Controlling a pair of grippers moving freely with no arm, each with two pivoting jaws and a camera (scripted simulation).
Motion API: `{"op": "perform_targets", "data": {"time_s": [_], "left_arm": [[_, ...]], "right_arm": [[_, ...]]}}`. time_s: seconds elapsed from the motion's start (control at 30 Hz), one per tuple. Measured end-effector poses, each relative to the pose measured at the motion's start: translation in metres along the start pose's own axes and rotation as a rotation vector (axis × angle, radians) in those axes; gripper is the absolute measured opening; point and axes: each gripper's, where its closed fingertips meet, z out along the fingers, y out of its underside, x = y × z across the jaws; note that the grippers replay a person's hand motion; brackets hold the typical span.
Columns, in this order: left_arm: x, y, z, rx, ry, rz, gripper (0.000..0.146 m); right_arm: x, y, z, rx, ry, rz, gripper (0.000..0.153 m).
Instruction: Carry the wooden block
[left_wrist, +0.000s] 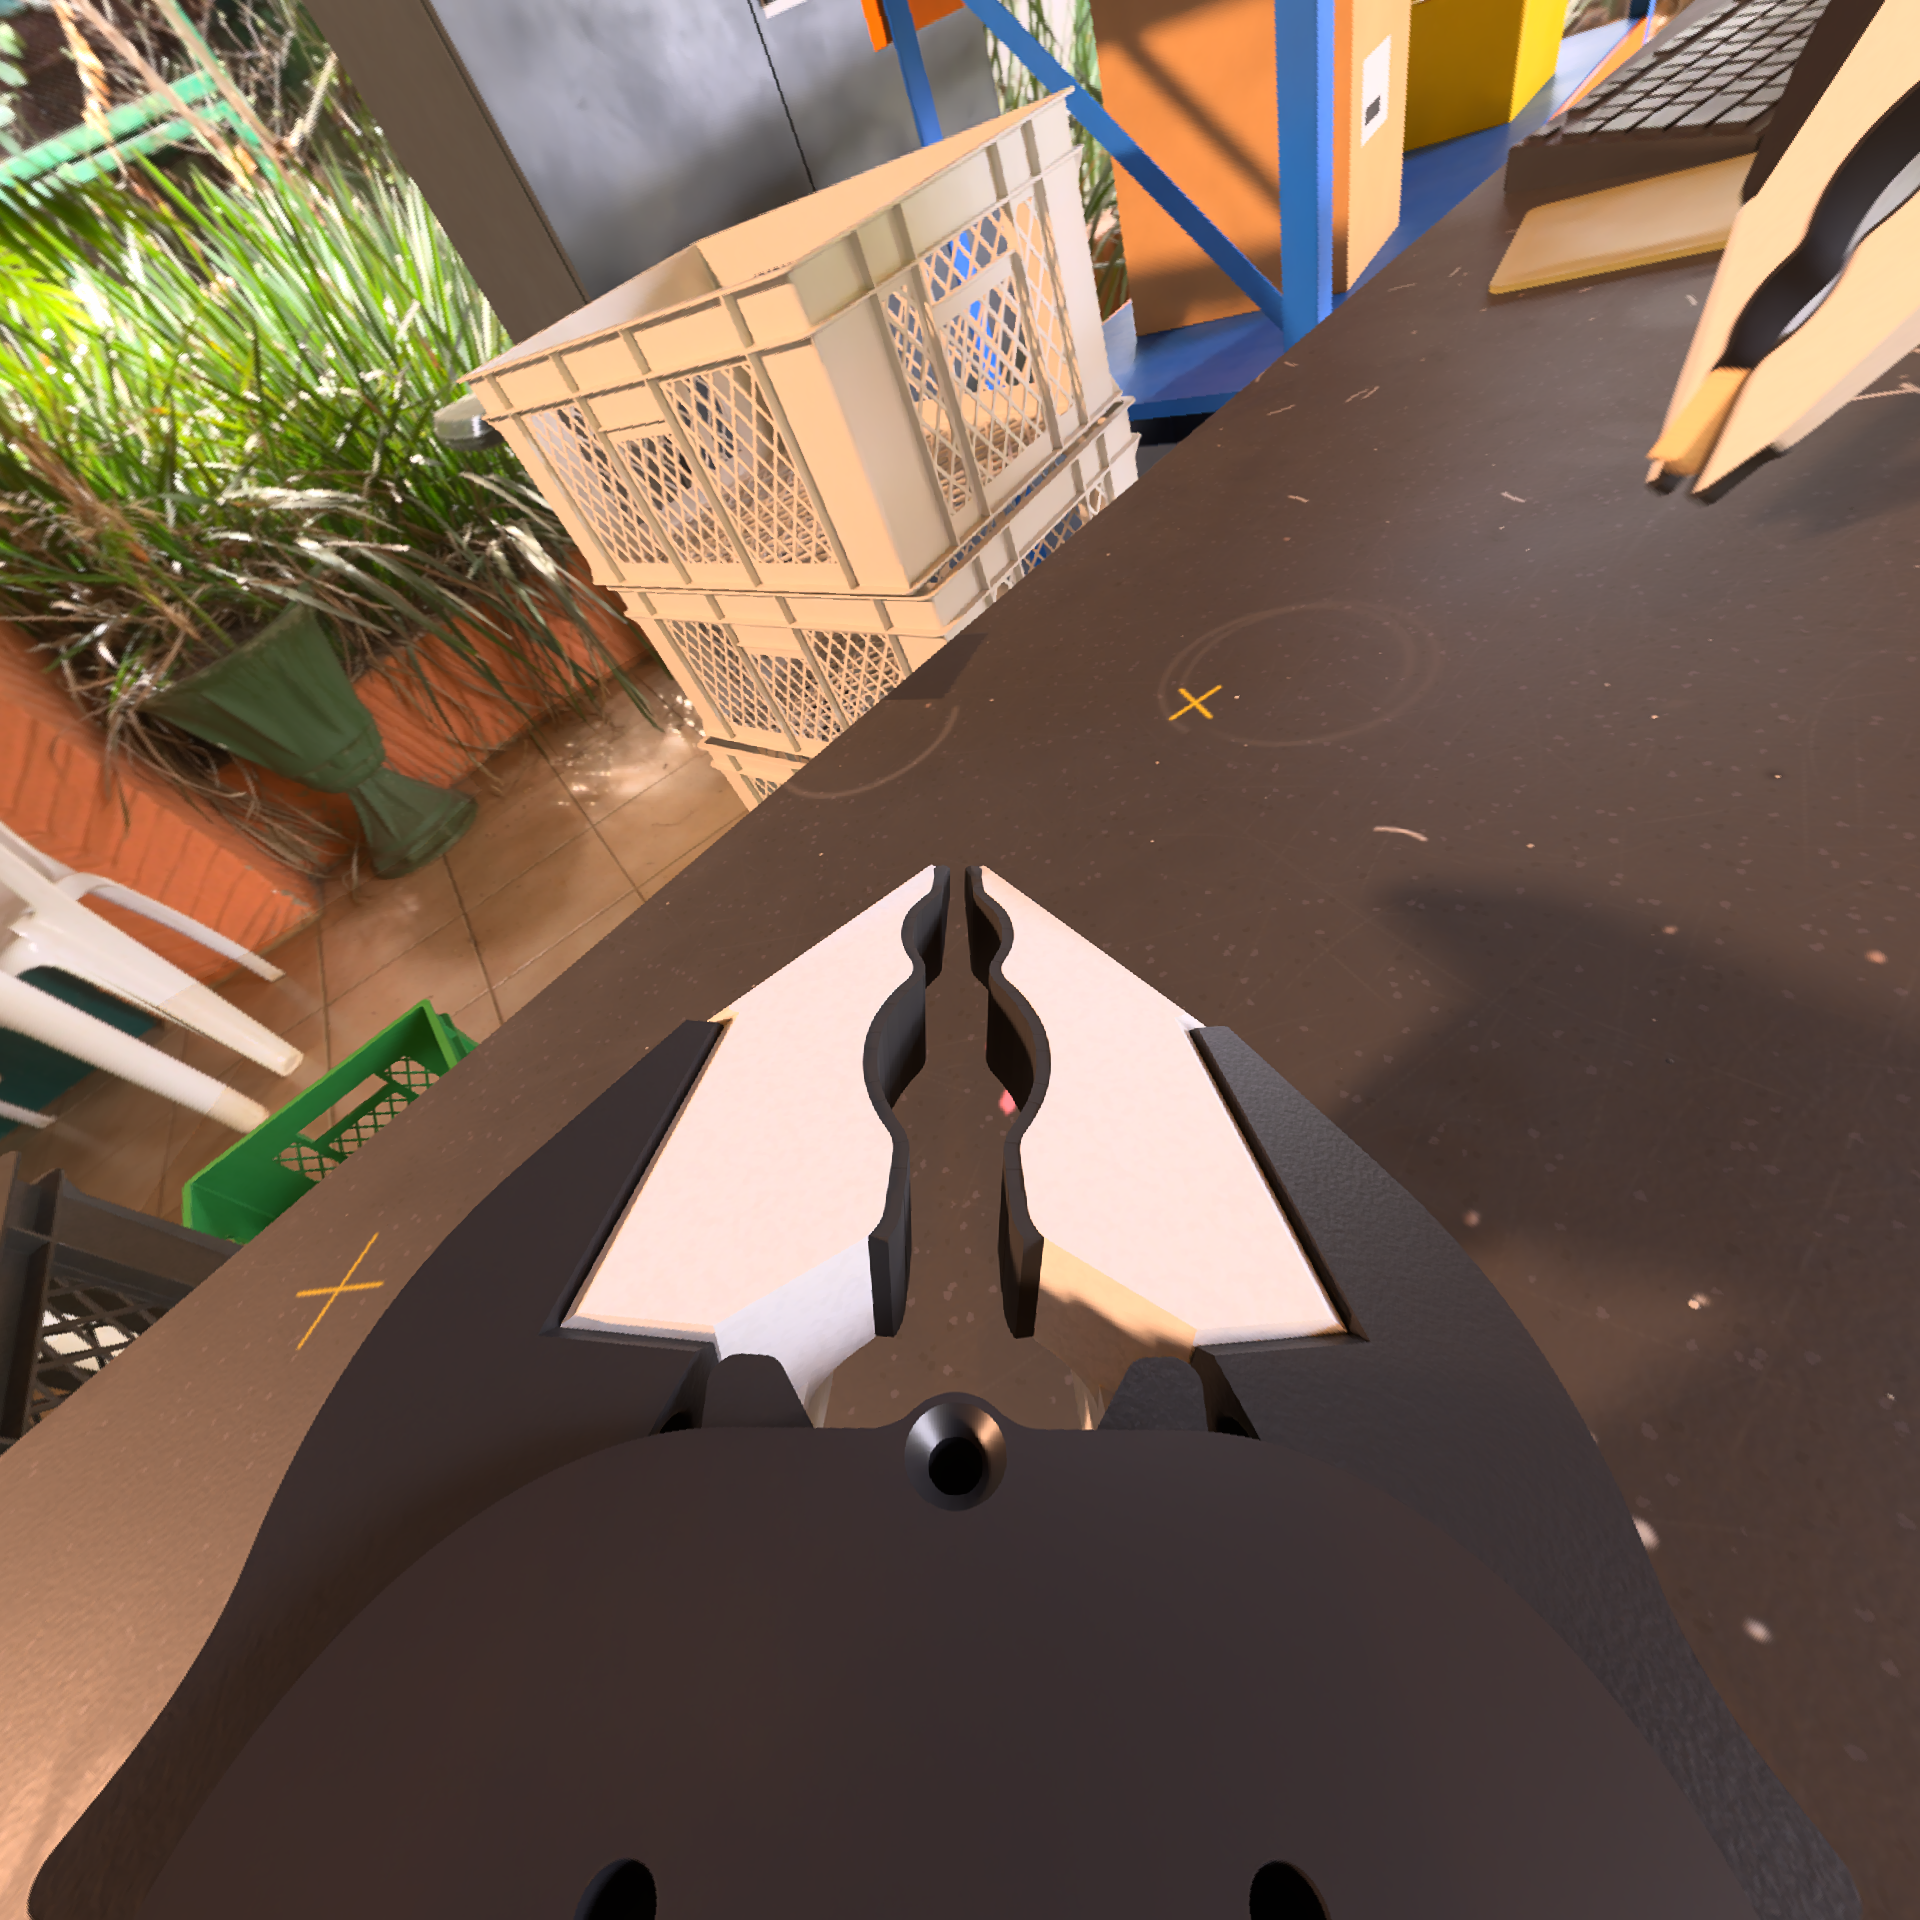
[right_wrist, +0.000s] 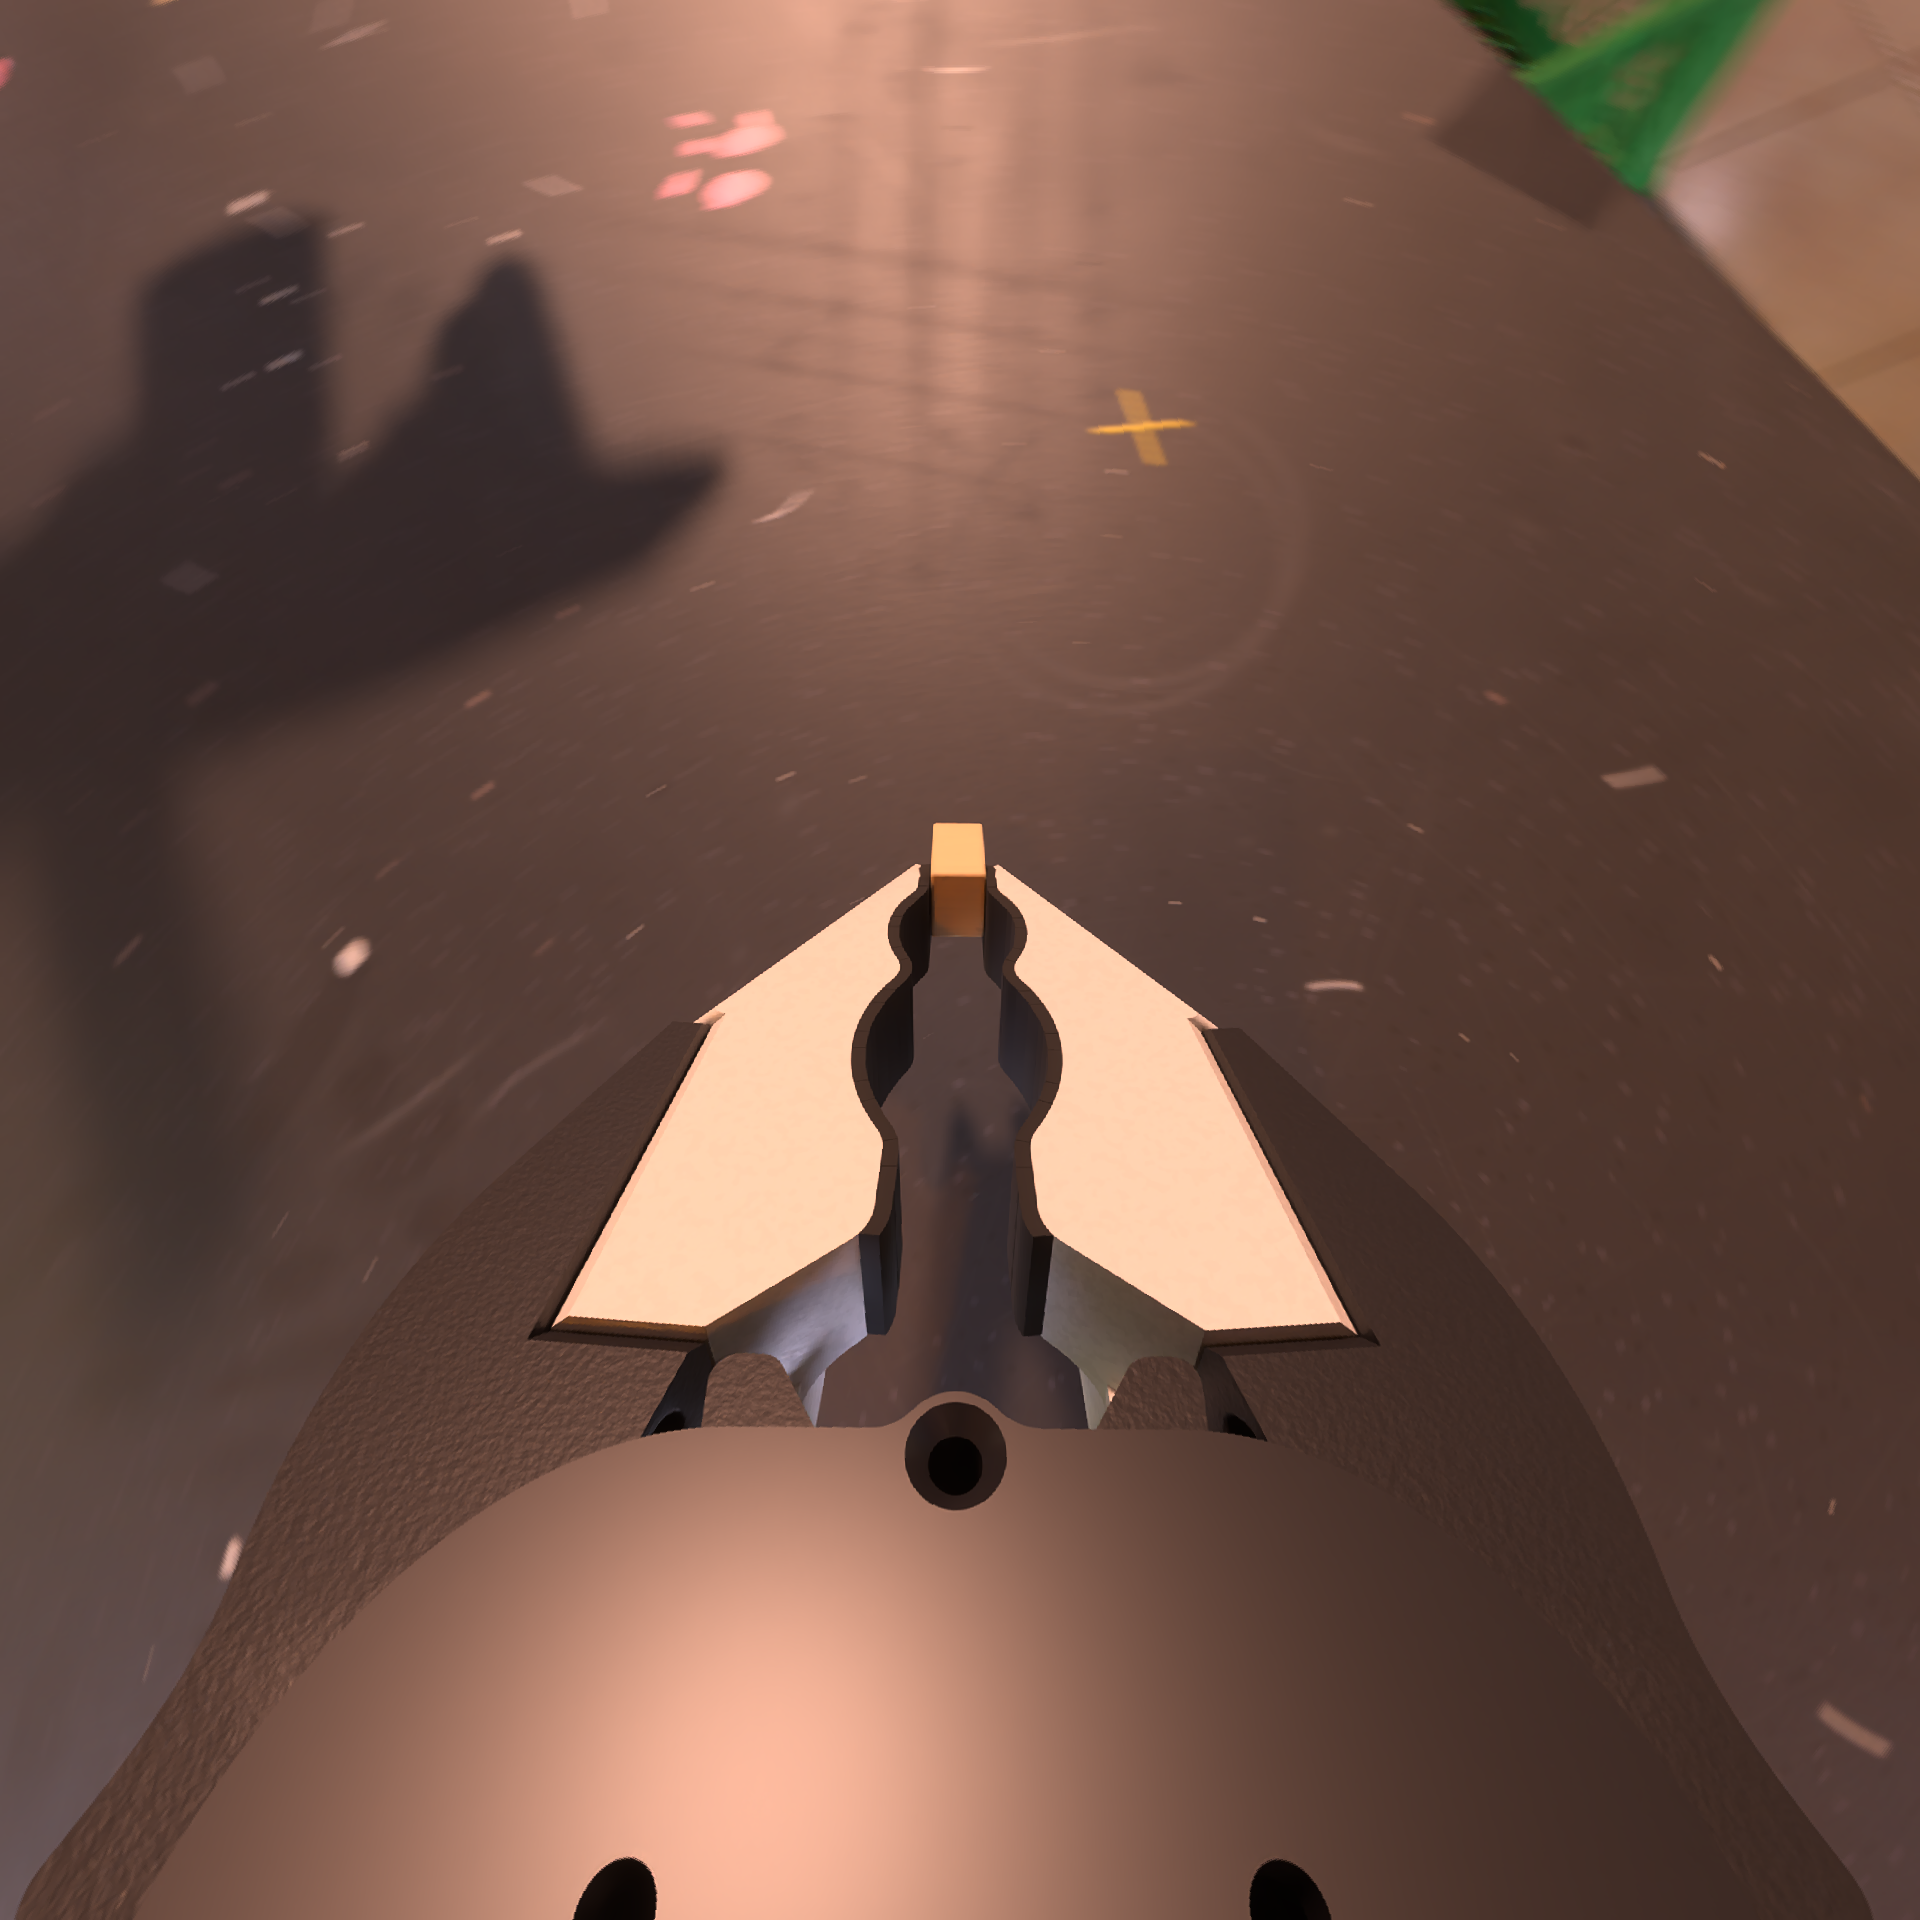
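A small orange wooden block (right_wrist: 957, 878) is pinched between the tips of my right gripper (right_wrist: 957, 883), which holds it above the dark brown table (right_wrist: 1455, 935). The block sticks out past the fingertips. In the left wrist view the right gripper (left_wrist: 1688, 473) shows at the upper right with the block (left_wrist: 1694, 421) between its tips. My left gripper (left_wrist: 957, 878) is shut and empty, with only a thin slit between its tips, above the table near its left edge.
Yellow crosses are marked on the table (left_wrist: 1194, 703) (left_wrist: 338, 1288) (right_wrist: 1141, 426). Stacked beige crates (left_wrist: 831, 436), plants and a green crate (left_wrist: 322, 1122) stand beyond the table edge. A keyboard (left_wrist: 1683, 83) and a flat tan board (left_wrist: 1610, 229) lie at the far end.
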Motion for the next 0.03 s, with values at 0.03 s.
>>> {"op": "perform_targets", "data": {"time_s": [0.03], "left_arm": [[0.0008,0.0000,0.0000,0.000,0.008,0.001,0.003]], "right_arm": [[-0.0104,0.0006,-0.0061,-0.007,-0.067,-0.057,0.008]]}}
